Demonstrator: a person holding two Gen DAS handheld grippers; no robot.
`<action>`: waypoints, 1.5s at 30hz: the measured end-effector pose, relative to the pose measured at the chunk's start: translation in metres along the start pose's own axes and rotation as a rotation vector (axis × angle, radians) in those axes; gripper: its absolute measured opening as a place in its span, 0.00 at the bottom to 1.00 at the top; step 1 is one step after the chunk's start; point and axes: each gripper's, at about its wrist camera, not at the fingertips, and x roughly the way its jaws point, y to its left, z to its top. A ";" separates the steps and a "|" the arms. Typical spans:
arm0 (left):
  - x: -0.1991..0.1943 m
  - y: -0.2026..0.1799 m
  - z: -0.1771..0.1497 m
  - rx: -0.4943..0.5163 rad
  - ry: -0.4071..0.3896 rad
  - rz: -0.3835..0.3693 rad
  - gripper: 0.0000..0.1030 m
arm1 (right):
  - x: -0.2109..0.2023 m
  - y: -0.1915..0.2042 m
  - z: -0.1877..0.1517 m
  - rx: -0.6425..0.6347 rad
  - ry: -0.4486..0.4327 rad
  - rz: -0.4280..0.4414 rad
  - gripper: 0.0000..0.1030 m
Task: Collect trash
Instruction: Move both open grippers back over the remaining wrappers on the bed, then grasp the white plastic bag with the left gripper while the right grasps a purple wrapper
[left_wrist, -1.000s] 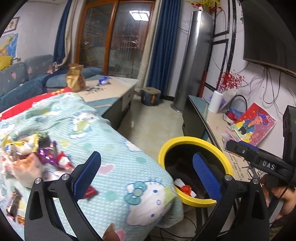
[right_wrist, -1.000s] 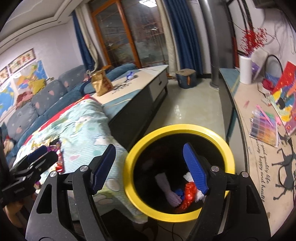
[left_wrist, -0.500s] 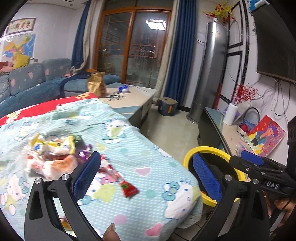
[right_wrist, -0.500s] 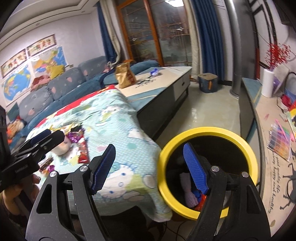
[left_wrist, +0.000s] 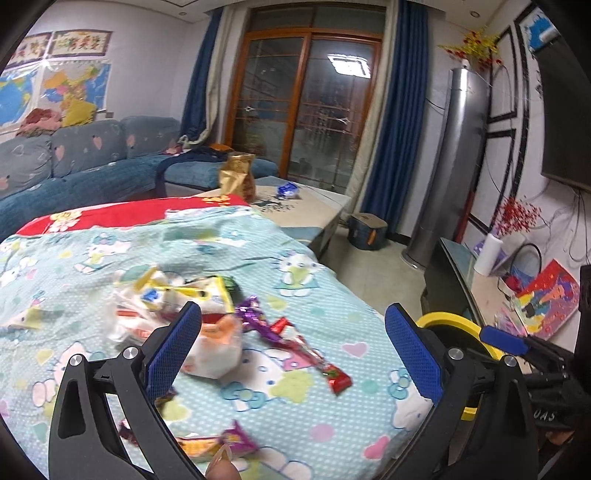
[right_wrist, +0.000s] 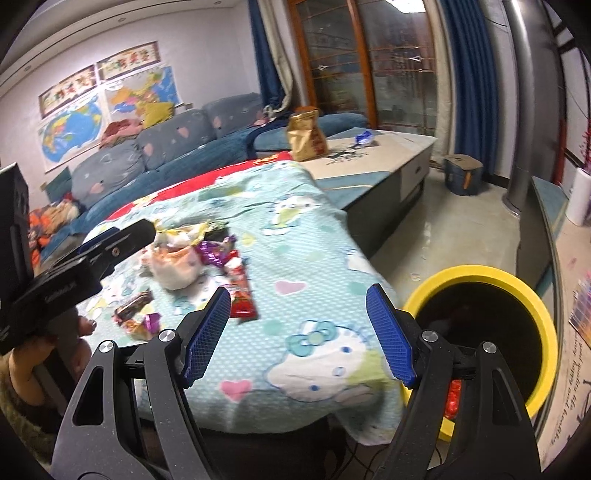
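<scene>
Both claws swung from bin to bed | left claw (left_wrist: 293, 345) wide open, empty | right claw (right_wrist: 297, 334) same | wrappers (left_wrist: 236, 328) blurred on blanket (right_wrist: 295, 229) | yellow bin (right_wrist: 532, 325) beside bed, contents mostly hidden

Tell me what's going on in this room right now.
A person holding two grippers is clearing trash off a cartoon-print blanket. Both the left gripper and the right gripper are open and hold nothing. A pile of wrappers lies on the blanket, with a red wrapper at its edge. The yellow-rimmed bin stands beside the blanket, with some red trash visible inside.
</scene>
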 end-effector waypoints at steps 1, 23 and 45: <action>-0.002 0.005 0.001 -0.007 -0.004 0.009 0.94 | 0.001 0.005 0.000 -0.007 0.002 0.008 0.66; -0.022 0.119 0.008 -0.185 -0.043 0.187 0.94 | 0.028 0.085 0.005 -0.110 0.061 0.154 0.66; 0.033 0.210 -0.011 -0.345 0.129 0.154 0.93 | 0.097 0.149 -0.029 -0.190 0.273 0.303 0.51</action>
